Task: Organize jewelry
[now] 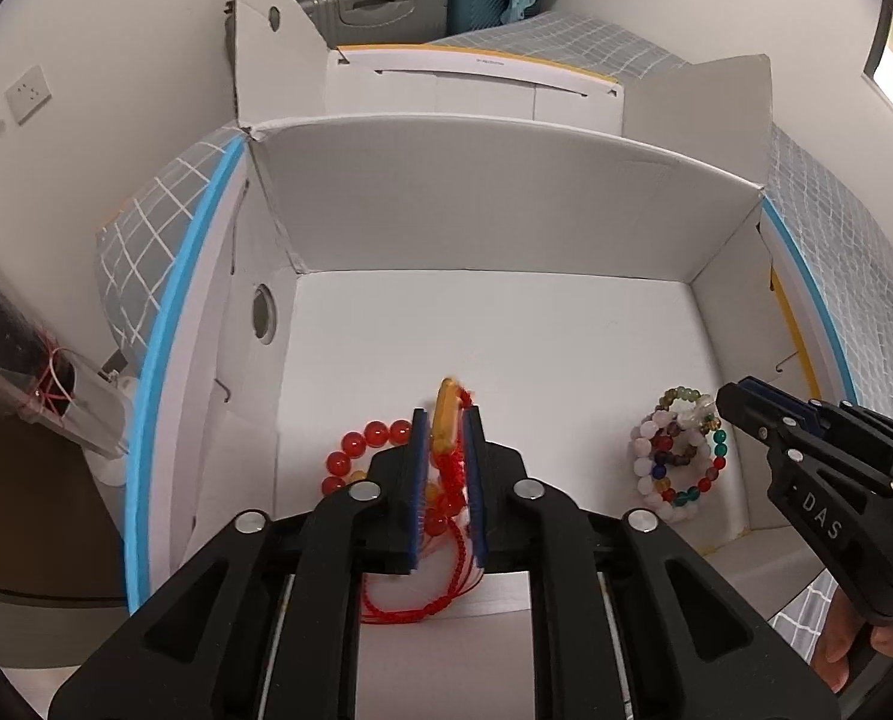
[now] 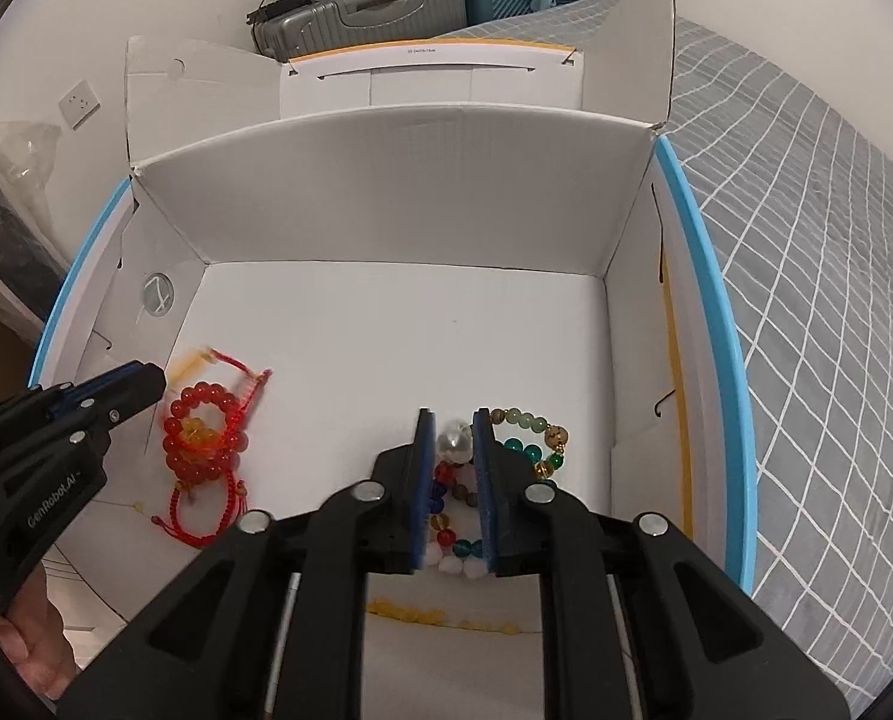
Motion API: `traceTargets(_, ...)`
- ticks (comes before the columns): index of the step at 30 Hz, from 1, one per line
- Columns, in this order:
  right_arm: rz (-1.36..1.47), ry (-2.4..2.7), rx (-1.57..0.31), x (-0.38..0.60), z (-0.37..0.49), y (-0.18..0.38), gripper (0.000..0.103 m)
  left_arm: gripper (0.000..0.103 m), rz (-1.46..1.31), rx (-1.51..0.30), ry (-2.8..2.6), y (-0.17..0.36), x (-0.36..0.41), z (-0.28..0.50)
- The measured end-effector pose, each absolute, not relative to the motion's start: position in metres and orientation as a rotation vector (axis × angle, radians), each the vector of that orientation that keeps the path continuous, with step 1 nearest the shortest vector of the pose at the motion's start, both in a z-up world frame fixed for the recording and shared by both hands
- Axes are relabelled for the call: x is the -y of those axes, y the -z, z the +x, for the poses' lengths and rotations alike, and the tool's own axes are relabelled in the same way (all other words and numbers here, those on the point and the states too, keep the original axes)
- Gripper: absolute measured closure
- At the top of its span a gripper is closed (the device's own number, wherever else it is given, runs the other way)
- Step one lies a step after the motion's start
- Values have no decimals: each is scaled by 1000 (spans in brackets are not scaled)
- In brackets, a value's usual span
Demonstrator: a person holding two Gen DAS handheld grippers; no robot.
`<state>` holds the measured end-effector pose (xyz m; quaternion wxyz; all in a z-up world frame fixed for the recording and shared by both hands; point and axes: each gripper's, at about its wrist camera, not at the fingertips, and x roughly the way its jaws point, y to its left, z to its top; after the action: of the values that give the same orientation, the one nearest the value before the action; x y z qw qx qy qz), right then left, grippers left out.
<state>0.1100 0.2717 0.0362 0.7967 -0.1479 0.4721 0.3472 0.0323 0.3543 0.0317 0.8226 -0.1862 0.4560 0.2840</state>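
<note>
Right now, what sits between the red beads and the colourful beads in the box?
Nothing: bare white box floor separates the red bead bracelets from the multicoloured bracelets, clearest in the right wrist view.

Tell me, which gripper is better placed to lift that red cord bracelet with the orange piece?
Left. The left gripper already has the red cord bracelet between its fingers, seemingly clamped. The right gripper sits across the box over the multicolored bead bracelets.
</note>
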Motion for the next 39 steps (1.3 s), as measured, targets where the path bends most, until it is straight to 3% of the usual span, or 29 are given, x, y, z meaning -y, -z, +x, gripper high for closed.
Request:
traceTargets(1,-311,-746,-1006,-271,109,-38,65,74,-395,-959,-611,-35,-353,30)
traceTargets(3,-299,-739,-960,-266,106,-47,52,46,-384,-930,-625,-41,-350,25)
traceTargets(7,-258,-729,-907,-248,99,-63,27,31,-339,-866,-651,-58,-336,9)
traceTargets(11,-209,-713,-839,-224,87,-78,9,17,-322,-826,-645,-68,-320,-5)
traceTargets(15,-193,-705,-795,-208,78,-88,8,6,-297,-765,-651,-73,-300,-23)
traceTargets(39,-226,-621,-714,-161,7,-63,8,6,-316,-760,-638,-48,-263,-83)
